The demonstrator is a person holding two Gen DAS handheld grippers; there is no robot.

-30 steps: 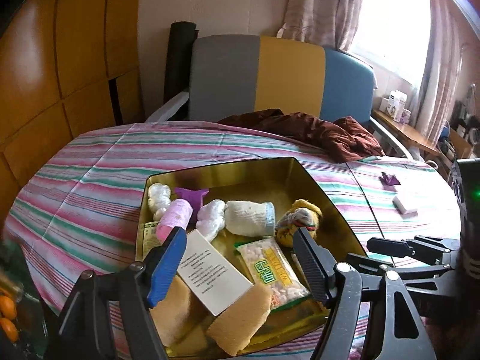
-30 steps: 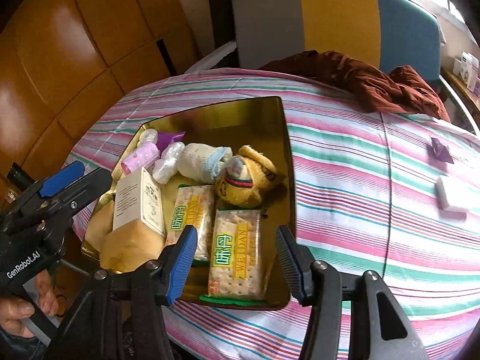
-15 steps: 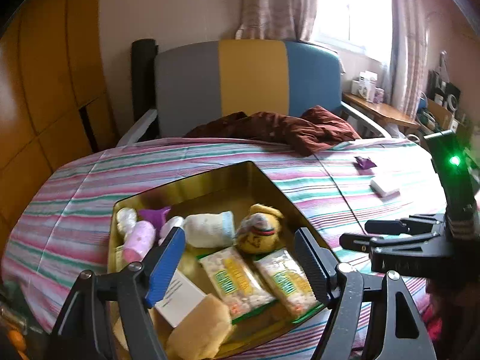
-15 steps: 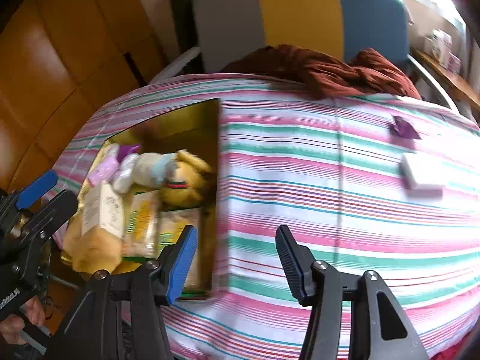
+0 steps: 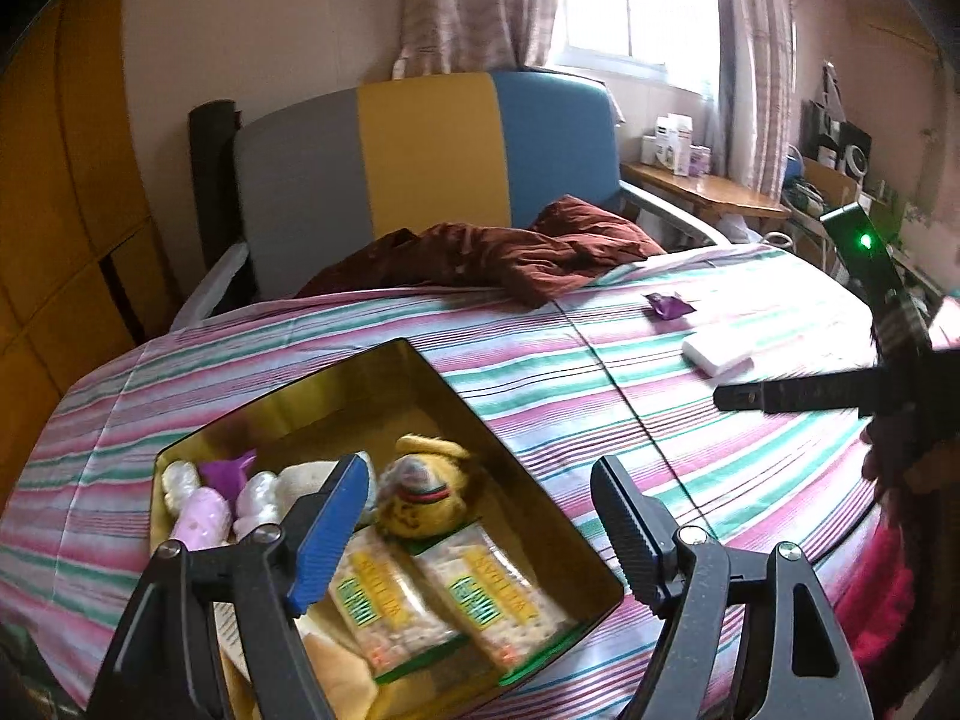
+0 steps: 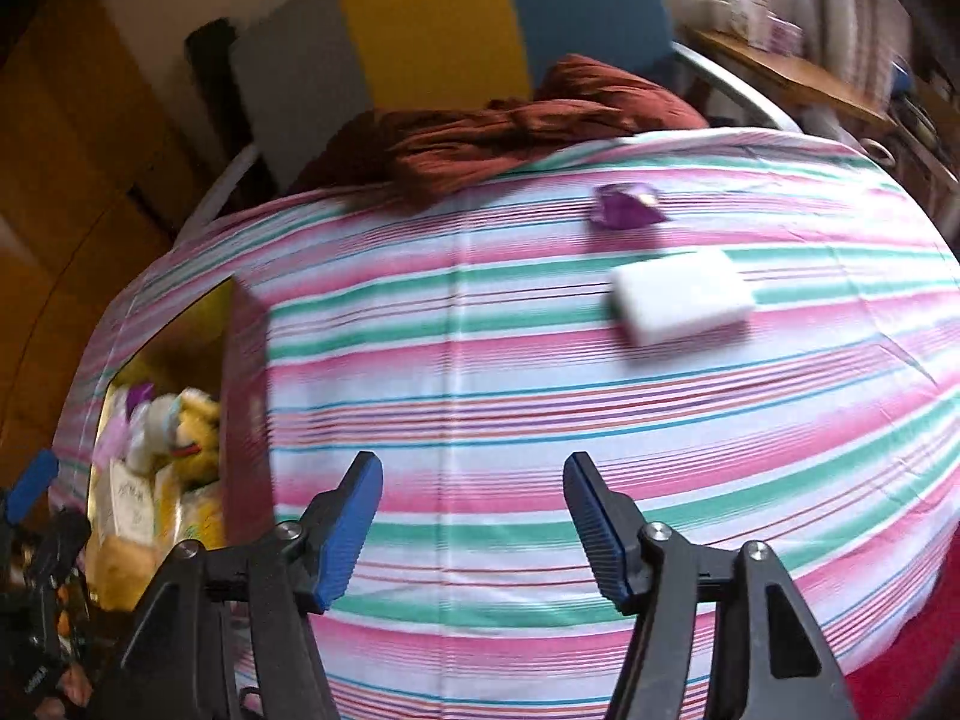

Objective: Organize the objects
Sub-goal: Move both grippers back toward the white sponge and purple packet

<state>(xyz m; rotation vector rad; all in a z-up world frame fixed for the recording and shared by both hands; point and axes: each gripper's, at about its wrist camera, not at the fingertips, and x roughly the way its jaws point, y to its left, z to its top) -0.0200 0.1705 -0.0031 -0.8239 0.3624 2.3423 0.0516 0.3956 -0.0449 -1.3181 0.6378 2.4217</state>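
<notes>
A gold tin box (image 5: 432, 372) sits on the striped tablecloth (image 5: 540, 372), holding two cracker packs (image 5: 444, 600), a yellow plush toy (image 5: 420, 492), rolled socks and small items. My left gripper (image 5: 480, 516) hovers open over the tin's near right corner with nothing between its fingers. My right gripper (image 6: 474, 516) hangs over bare cloth right of the tin (image 6: 240, 360); its jaws are opening and hold nothing. Beyond it lie a white block (image 6: 684, 294) and a purple wrapper (image 6: 624, 210). The left wrist view also shows the block (image 5: 717, 354), the wrapper (image 5: 669, 304) and the right gripper's finger (image 5: 780, 396).
A crumpled brown cloth (image 5: 498, 258) lies at the table's far edge, in front of a grey, yellow and blue chair (image 5: 432, 156). Orange wooden panels (image 5: 66, 180) line the left wall. A cluttered side table (image 5: 708, 192) stands by the window.
Both grippers swung right: the tin slid to the left in both views. The right gripper left the tin, now hangs over bare cloth near the white block, and its jaws have widened.
</notes>
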